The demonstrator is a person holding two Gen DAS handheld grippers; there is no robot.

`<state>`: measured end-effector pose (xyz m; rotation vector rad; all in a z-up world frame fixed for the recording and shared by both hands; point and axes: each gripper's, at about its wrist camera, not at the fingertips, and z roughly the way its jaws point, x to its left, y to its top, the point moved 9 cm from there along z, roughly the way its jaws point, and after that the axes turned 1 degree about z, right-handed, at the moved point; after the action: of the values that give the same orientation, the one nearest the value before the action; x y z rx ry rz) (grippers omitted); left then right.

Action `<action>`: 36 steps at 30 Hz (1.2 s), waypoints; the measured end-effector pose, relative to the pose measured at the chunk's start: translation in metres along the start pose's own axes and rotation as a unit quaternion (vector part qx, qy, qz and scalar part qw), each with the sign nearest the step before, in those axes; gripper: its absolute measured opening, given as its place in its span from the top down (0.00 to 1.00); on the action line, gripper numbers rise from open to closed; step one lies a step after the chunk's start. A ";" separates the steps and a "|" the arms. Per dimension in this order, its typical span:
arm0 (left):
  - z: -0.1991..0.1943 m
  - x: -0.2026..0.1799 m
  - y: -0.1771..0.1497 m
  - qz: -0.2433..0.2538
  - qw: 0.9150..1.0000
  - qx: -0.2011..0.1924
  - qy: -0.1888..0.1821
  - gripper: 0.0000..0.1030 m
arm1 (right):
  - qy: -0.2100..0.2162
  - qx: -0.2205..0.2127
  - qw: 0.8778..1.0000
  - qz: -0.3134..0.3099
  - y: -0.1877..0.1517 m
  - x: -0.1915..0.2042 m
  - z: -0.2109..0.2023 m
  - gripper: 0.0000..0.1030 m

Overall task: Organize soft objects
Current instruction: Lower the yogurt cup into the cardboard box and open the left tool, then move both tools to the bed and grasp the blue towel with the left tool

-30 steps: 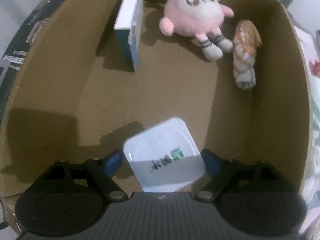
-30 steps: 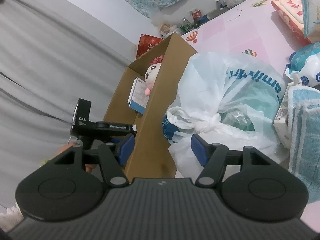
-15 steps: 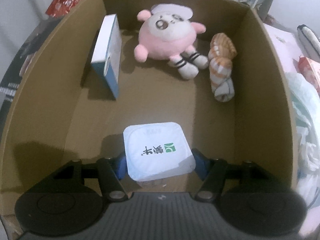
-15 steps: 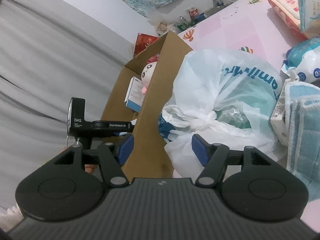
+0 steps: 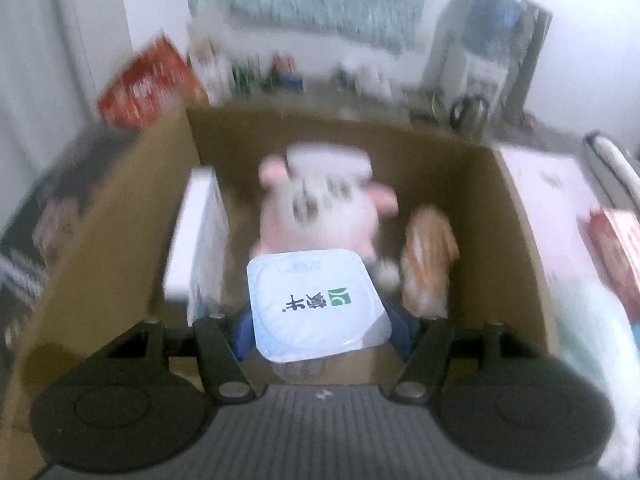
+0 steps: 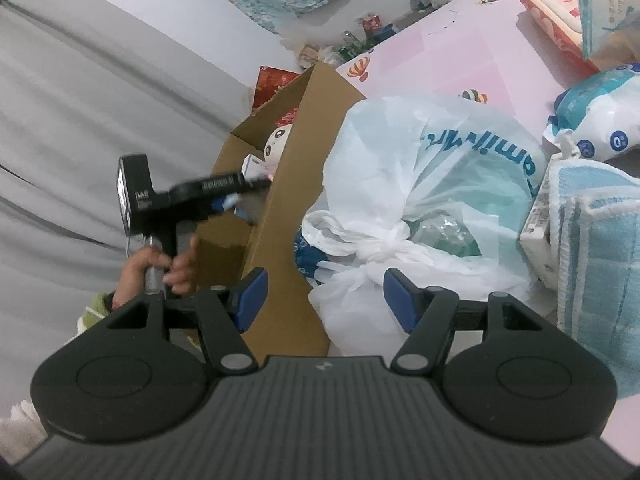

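My left gripper [image 5: 322,330] is shut on a white square yogurt cup [image 5: 316,304] with a green logo, held over the near end of the open cardboard box [image 5: 516,248]. The view is blurred. In the box lie a pink plush toy [image 5: 320,208], an orange-and-white rolled cloth [image 5: 428,264] on the right and a white-and-blue carton [image 5: 200,240] standing on the left. My right gripper [image 6: 322,300] is open and empty, hovering beside the box [image 6: 288,216] and above a tied white plastic bag [image 6: 432,200]. The left gripper [image 6: 188,196] shows there over the box.
A folded blue towel [image 6: 596,248], a white-and-blue soft pack [image 6: 600,124] and a red-and-white pack [image 6: 560,12] lie on the pink mat [image 6: 460,52] to the right. A grey curtain [image 6: 80,100] hangs left of the box. Clutter lines the far wall.
My left gripper has lifted and tilted up with the yogurt cup, out of the box's depth toward its near end. My right gripper has barely moved.
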<state>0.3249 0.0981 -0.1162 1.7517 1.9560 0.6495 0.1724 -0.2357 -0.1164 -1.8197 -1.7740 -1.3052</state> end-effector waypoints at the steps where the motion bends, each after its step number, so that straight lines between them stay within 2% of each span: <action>1: 0.004 0.001 0.003 -0.003 1.000 -0.006 0.003 0.36 | -0.001 0.000 1.000 0.002 0.000 -0.001 0.000 0.38; 4: 0.019 0.005 0.001 -0.012 1.000 0.020 0.014 0.33 | -0.005 0.001 1.000 0.005 0.000 -0.005 0.000 0.37; 5: 0.022 0.009 -0.001 -0.016 0.999 0.023 0.030 0.32 | -0.007 0.001 1.000 0.006 0.000 -0.006 0.000 0.37; 13: 0.014 0.022 -0.006 -0.024 0.998 0.036 0.045 0.32 | 0.000 0.002 1.000 0.000 0.001 -0.001 0.000 0.37; 22: -0.031 0.023 0.006 -0.013 0.998 -0.013 0.065 0.34 | -0.001 -0.009 1.000 -0.001 -0.006 0.003 -0.014 0.37; 27: -0.066 0.027 0.008 -0.039 0.998 -0.025 0.045 0.33 | -0.005 -0.030 1.000 0.005 -0.012 -0.003 -0.035 0.37; 30: -0.096 0.019 0.001 -0.030 0.999 -0.030 0.028 0.25 | -0.013 -0.047 0.999 0.017 -0.021 -0.014 -0.052 0.36; 32: -0.115 0.010 -0.006 -0.019 0.999 -0.037 0.016 0.16 | -0.021 -0.056 0.998 0.026 -0.031 -0.024 -0.062 0.33; 36: -0.155 -0.021 -0.024 0.011 0.998 -0.056 -0.036 0.08 | -0.039 -0.073 0.995 0.048 -0.052 -0.045 -0.084 0.31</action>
<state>0.2149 0.0665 -0.0074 1.7076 1.8192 0.6792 0.0992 -0.3158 -0.1236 -2.0331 -1.6446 -1.3759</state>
